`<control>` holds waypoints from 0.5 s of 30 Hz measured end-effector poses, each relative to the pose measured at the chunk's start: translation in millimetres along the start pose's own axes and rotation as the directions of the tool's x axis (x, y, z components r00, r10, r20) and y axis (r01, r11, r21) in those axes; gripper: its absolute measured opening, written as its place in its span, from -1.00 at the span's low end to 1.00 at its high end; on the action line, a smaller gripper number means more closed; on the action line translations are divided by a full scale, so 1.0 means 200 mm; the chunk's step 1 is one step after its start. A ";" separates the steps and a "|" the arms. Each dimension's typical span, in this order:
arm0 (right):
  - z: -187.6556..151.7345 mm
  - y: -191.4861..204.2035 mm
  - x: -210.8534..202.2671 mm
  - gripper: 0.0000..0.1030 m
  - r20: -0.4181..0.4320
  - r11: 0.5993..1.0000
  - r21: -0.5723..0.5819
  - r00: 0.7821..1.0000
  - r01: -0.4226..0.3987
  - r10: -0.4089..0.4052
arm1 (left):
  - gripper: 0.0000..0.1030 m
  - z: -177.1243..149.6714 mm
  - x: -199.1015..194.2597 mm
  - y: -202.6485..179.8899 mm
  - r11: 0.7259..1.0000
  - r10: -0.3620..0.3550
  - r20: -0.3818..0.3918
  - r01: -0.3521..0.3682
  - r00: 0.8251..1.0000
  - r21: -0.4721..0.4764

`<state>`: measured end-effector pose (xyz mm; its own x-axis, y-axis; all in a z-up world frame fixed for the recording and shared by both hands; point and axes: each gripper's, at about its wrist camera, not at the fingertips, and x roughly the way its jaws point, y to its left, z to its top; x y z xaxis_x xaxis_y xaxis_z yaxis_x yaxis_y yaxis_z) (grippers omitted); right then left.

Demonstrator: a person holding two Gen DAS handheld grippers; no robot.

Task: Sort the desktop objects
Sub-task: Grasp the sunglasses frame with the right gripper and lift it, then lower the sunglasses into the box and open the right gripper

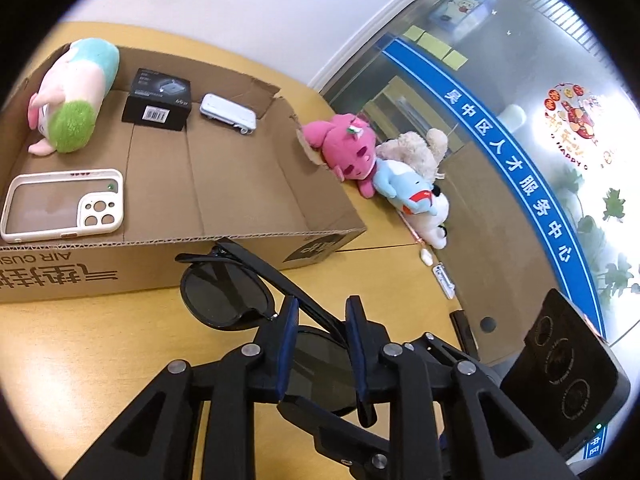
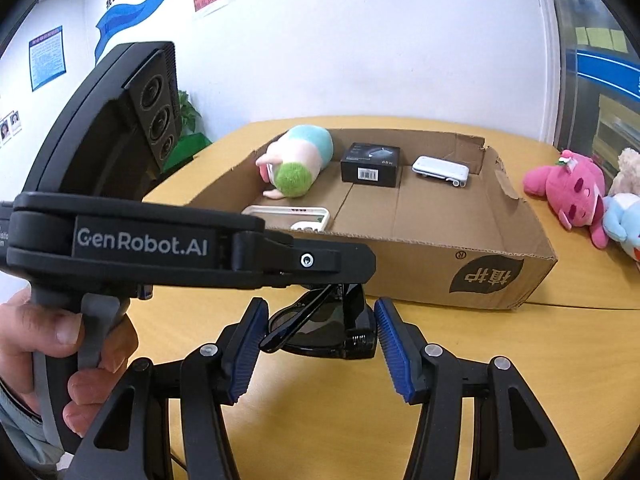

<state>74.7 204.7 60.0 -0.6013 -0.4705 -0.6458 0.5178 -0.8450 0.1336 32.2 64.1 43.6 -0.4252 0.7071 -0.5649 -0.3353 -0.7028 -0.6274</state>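
Sunglasses clamped, seemingly, in left gripper jaws above table.

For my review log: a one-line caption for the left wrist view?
Left gripper clamps black sunglasses before the cardboard box.

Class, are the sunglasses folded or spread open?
Folded: in the right wrist view, a temple arm lies across the lenses of the sunglasses.

Four plush toys — one sunglasses, one box.
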 end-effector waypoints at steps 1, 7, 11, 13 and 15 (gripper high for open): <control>0.00 0.00 -0.01 0.04 0.003 1.000 0.001 1.000 -0.003 0.003 | -0.57 -0.01 -0.02 -0.02 1.000 -0.015 0.009 0.015 1.000 0.006; 0.00 0.05 -0.18 0.04 0.071 1.000 -0.012 0.997 0.004 -0.003 | -0.58 0.01 -0.15 -0.17 0.995 -0.033 0.073 0.026 0.997 0.091; 0.08 0.05 -0.23 0.04 0.133 1.000 -0.019 0.991 0.016 -0.013 | -0.65 0.11 -0.18 -0.24 0.986 -0.032 0.092 0.016 0.995 0.169; 0.14 0.04 -0.23 0.04 0.155 1.000 -0.020 0.988 0.022 -0.018 | -0.65 0.19 -0.18 -0.26 0.980 -0.032 0.098 0.012 0.995 0.199; 0.21 0.02 -0.22 0.04 0.178 0.999 -0.024 0.984 0.030 -0.025 | -0.66 0.29 -0.17 -0.27 0.975 -0.031 0.101 0.008 0.994 0.224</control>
<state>77.1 211.9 121.3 -0.7128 -0.4872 -0.5046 0.5142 -0.8522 0.0965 16.5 73.1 128.4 -0.4974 0.7171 -0.4881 -0.5184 -0.6969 -0.4956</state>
